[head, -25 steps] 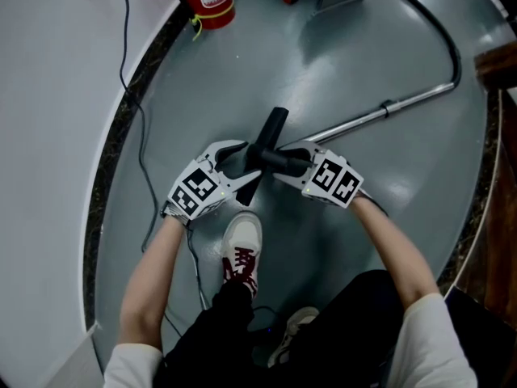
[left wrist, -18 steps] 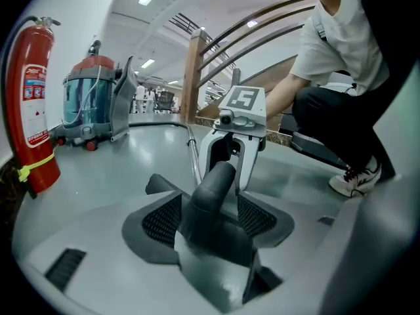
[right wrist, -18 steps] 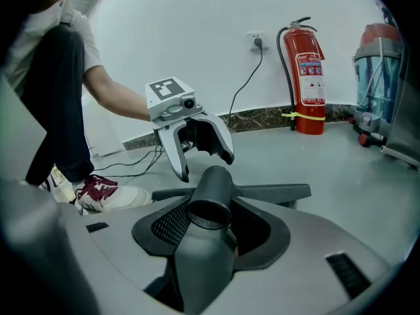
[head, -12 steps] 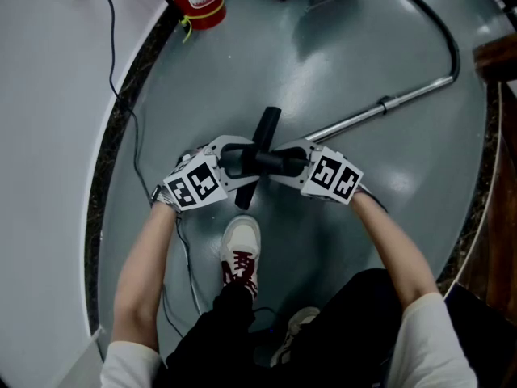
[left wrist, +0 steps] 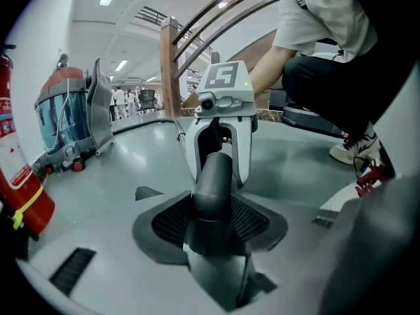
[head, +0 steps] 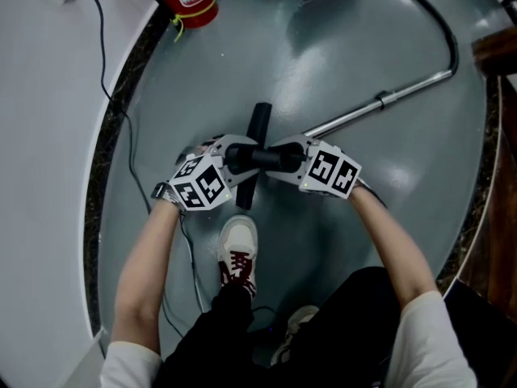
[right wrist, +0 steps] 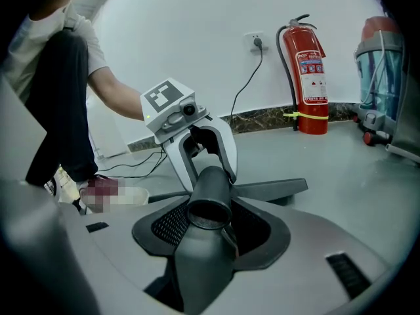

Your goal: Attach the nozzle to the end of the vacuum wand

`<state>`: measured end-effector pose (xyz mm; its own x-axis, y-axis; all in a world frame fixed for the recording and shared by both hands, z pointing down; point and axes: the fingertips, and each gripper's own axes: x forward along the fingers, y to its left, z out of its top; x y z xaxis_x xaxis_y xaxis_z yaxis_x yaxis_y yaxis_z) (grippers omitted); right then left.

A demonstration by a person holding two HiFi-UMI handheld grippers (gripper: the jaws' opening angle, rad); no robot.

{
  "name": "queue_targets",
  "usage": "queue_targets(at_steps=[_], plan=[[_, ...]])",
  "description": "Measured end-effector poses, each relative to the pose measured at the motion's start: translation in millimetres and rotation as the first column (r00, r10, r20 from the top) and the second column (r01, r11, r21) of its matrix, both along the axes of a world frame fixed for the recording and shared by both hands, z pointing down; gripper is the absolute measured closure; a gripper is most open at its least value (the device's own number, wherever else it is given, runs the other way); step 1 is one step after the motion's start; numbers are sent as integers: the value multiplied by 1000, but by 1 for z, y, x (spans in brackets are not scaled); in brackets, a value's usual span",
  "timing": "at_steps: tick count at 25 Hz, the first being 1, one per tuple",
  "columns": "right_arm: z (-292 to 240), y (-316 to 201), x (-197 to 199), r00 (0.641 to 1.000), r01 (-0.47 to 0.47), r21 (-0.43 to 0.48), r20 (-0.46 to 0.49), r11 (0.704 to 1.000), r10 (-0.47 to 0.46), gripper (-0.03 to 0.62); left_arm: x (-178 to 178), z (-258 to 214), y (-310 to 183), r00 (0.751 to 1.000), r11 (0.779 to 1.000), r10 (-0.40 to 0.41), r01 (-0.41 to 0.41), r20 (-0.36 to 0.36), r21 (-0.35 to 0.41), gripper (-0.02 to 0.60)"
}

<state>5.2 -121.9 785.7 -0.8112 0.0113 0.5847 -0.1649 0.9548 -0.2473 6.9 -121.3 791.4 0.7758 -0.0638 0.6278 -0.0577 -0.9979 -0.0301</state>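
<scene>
Evidently both grippers face each other over the grey floor (head: pixel 347 39), sharing the nozzle (head: pixel 257 132) by its round neck. The left gripper (head: pixel 240 158) has just been closing its jaws with that neck between them, and they now seem to press on the tube. The right gripper (head: pixel 280 158) clamps the other end, near the open socket, at a fairly wide spread. The vacuum wand (head: pixel 380 99) lies on the floor just behind the right gripper, apart from the nozzle. The nozzle looks like light, stiff moulded plastic. Its smooth neck could twist in the grip, so a hold back toward the flat head, leaving the socket free, seems best. The wand, long rigid metal, probably wants gripping near its open end.
</scene>
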Motion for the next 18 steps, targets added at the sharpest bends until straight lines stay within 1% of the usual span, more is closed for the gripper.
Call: queue_targets(at_steps=[6, 10, 12, 14, 16, 18], plan=[[1, -2, 5, 1000, 2, 0, 20, 1000, -2, 389, -2, -2, -3, 999, 998, -51, 51, -6, -40, 403], [1, -3, 10, 999, 40, 36, -4, 999, -40, 385, -8, -3, -4, 995, 994, -97, 97, -3, -48, 403], [4, -6, 18, 997, 65, 66, -42, 996, -62, 384, -10, -3, -3, 993, 991, -121, 120, -6, -54, 403], [9, -14, 31, 990, 101, 110, -107, 989, -89, 385, -14, -7, -3, 989, 987, -149, 148, -12, -60, 405], [16, -22, 44, 976, 152, 146, -179, 977, -125, 384, -21, -9, -3, 983, 981, -181, 180, -12, -69, 405], [23, -26, 54, 954, 214, 164, -248, 963, -170, 384, -28, -8, -1, 978, 976, -207, 205, -16, -76, 405]])
